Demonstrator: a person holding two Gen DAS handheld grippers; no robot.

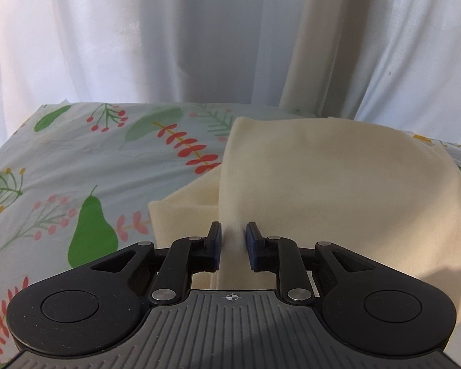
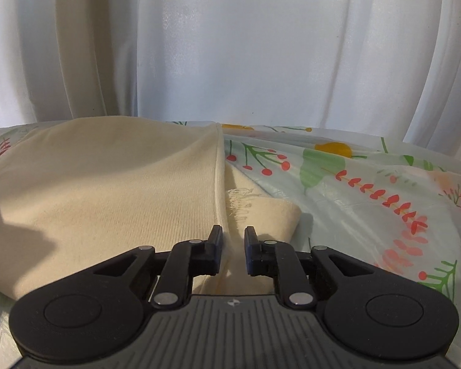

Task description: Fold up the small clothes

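Left tongs: my left gripper (image 1: pixel 233 230) is clenched on a raised fold of the cream garment (image 1: pixel 322 190), cloth pinched up between the two pads.
Right tongs: my right gripper (image 2: pixel 233 233) is grasping the same cream garment (image 2: pixel 107 190) by its seamed edge, the hem running straight down into the narrow gap.
Garment: it lies across the floral sheet (image 1: pixel 76 160), bulging up between my two grips, its far side close to the surface's back edge.
Left flap: a lower layer pokes out flat just beside my left fingers (image 1: pixel 213 246), next to the green pear print (image 1: pixel 92 233).
Right flap: a rounded corner of cloth with a frayed patch (image 2: pixel 242 196) rests on the sheet just beyond my right pads.
Backdrop: white curtain (image 2: pixel 246 46) hanging behind the surface's far edge.
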